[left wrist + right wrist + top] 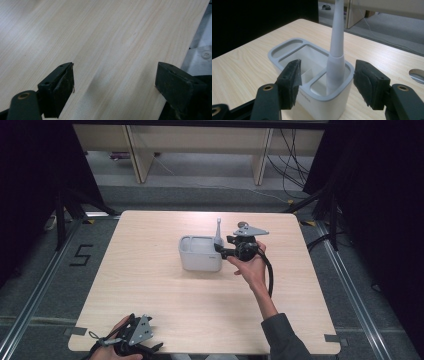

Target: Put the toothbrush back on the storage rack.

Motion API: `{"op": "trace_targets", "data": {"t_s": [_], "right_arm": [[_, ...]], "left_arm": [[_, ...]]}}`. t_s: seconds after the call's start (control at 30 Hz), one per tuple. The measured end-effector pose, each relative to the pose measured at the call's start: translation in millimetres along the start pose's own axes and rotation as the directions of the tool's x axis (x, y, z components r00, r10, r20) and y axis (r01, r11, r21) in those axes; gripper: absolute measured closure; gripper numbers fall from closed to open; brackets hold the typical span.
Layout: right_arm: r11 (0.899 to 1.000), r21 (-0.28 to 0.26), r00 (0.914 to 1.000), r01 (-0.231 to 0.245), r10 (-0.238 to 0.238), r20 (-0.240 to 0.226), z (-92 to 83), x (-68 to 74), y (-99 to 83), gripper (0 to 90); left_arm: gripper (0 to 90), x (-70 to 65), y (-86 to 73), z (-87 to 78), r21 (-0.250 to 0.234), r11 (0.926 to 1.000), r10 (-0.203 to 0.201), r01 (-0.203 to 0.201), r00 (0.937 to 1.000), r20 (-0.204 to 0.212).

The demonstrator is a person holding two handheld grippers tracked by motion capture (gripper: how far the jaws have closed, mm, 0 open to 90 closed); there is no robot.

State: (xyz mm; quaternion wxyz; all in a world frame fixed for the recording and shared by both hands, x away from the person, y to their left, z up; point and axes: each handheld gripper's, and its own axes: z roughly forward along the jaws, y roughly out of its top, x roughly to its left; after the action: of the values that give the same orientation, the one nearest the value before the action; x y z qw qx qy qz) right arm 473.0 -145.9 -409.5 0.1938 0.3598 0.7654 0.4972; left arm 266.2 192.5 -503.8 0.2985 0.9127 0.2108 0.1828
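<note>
My right hand-held gripper (325, 82) stands open around the white utensil (336, 52) in the holder (322, 96); pulling back crooked, a pad could tip it. My left hand-held gripper (115, 85), also open, idles.

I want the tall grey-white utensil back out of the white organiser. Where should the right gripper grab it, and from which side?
Grip the grey-white utensil on its thicker lower handle just above the white plastic organiser rim, coming in level from the near end, where the right gripper already straddles it with open jaws. It stands nearly upright in the small end compartment and tapers upward, so the top would probably slip.
</note>
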Motion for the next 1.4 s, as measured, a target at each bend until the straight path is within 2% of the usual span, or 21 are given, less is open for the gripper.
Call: {"op": "trace_targets", "data": {"t_s": [0.03, 0.07, 0.17, 0.23, 0.27, 0.3, 0.33, 0.47, 0.57, 0.6, 0.63, 0.67, 0.73, 0.77, 0.8, 0.9, 0.97, 1.03, 1.2, 1.27, 1.4], "right_arm": [[1.000, -0.005, 0.9997, -0.023, 0.023, -0.001, -0.2, 1.7, -1.9, 39.3], [1.000, 0.006, 0.9998, -0.011, 0.011, -0.018, 0.0, 0.4, -2.5, 38.7], [1.000, 0.024, 0.9998, -0.019, 0.020, -0.009, -2.6, 1.1, -3.5, 38.1], [1.000, 0.015, 0.9998, -0.012, 0.013, -0.017, -1.8, 0.7, -4.0, 37.8], [1.000, 0.009, 0.9998, -0.008, 0.008, -0.019, -1.6, 0.8, -4.2, 37.8], [1.000, 0.008, 0.9998, -0.010, 0.010, -0.020, -1.4, 2.0, -4.6, 37.5], [1.000, 0.014, 0.9999, 0.013, -0.012, -0.008, -1.9, 1.8, -4.3, 37.1], [1.000, 0.007, 0.9997, 0.000, 0.000, -0.026, -2.2, 7.1, -3.9, 36.4], [0.999, 0.004, 0.9992, 0.033, -0.033, -0.022, -3.4, 6.8, -2.7, 35.9], [1.000, 0.007, 0.9997, 0.018, -0.018, -0.019, -5.1, 8.2, -2.7, 35.0], [1.000, 0.008, 0.9996, 0.023, -0.023, -0.014, -6.2, 8.0, -2.6, 34.9], [1.000, 0.007, 0.9998, -0.006, 0.006, -0.017, -7.2, 9.8, -3.3, 34.9], [1.000, -0.002, 0.9998, 0.015, -0.015, -0.016, -9.0, 8.5, -3.2, 34.8], [1.000, 0.003, 0.9995, -0.004, 0.004, -0.030, -9.9, 9.7, -3.4, 34.7], [1.000, -0.005, 0.9996, 0.016, -0.016, -0.022, -10.5, 8.8, -3.4, 34.6], [1.000, 0.003, 0.9996, 0.014, -0.014, -0.024, -13.3, 9.5, -3.9, 34.4], [1.000, 0.007, 0.9994, -0.011, 0.011, -0.032, -14.1, 11.1, -4.9, 34.1], [1.000, 0.006, 0.9986, -0.010, 0.010, -0.052, -14.6, 11.1, -5.4, 33.9], [0.999, 0.010, 0.9985, -0.032, 0.033, -0.044, -17.2, 14.0, -5.8, 33.1], [1.000, 0.010, 0.9986, -0.007, 0.008, -0.052, -17.4, 13.8, -6.2, 32.8], [0.999, 0.029, 0.9985, -0.025, 0.026, -0.049, -19.0, 17.1, -7.6, 32.2]], "left_arm": [[15.3, 0.5, 0.3, -0.1, -0.001, 0.9999, 0.012, -0.012, 0.9999, -0.004], [15.3, 0.5, 0.3, -0.1, -0.001, 0.9999, 0.012, -0.012, 0.9999, -0.004], [15.3, 0.2, 0.8, -0.5, -0.002, 0.9999, 0.011, -0.011, 0.9999, -0.008], [15.3, 0.1, 0.8, -0.5, 0.002, 0.9999, 0.017, -0.017, 0.9996, -0.022], [15.3, 0.1, 0.9, -1.2, 0.001, 0.9999, 0.017, -0.017, 0.9999, -0.001], [15.3, 0.1, 0.9, -1.2, 0.001, 0.9999, 0.017, -0.017, 0.9999, -0.001], [15.3, -0.5, 0.9, -1.0, -0.002, 0.9999, 0.014, -0.014, 0.9999, -0.004], [15.3, -0.5, 1.2, -1.2, 0.003, 0.9998, 0.020, -0.020, 0.9998, -0.009], [15.3, 0.5, 0.9, -1.2, 0.003, 0.9998, 0.017, -0.017, 0.9998, 0.004], [15.3, 0.8, 1.0, -1.4, 0.004, 0.9998, 0.019, -0.019, 0.9998, 0.005], [15.3, -0.4, 1.0, -1.1, 0.000, 0.9999, 0.017, -0.017, 0.9997, -0.015], [15.3, -0.4, 1.0, -1.6, 0.005, 0.9997, 0.022, -0.022, 0.9996, -0.015], [15.3, 0.5, 0.9, -0.8, 0.001, 0.9999, 0.016, -0.016, 0.9999, 0.000], [15.3, 0.8, 1.0, -1.6, 0.007, 0.9997, 0.022, -0.023, 0.9997, 0.007], [15.3, 0.8, 1.0, -1.6, 0.007, 0.9997, 0.022, -0.023, 0.9997, 0.007], [15.3, 0.8, 1.0, -1.7, 0.006, 0.9998, 0.022, -0.022, 0.9998, 0.005], [15.3, 0.9, 1.0, -1.8, 0.006, 0.9997, 0.022, -0.022, 0.9997, 0.005], [15.3, 0.7, 1.2, -2.2, 0.004, 0.9997, 0.022, -0.022, 0.9997, 0.004], [15.3, 1.0, 1.1, -2.3, 0.005, 0.9997, 0.023, -0.023, 0.9997, 0.002], [15.3, 0.9, 1.2, -2.4, 0.005, 0.9997, 0.023, -0.023, 0.9997, 0.002], [15.3, 1.0, 1.2, -2.7, 0.004, 0.9997, 0.023, -0.023, 0.9997, 0.002]]}}
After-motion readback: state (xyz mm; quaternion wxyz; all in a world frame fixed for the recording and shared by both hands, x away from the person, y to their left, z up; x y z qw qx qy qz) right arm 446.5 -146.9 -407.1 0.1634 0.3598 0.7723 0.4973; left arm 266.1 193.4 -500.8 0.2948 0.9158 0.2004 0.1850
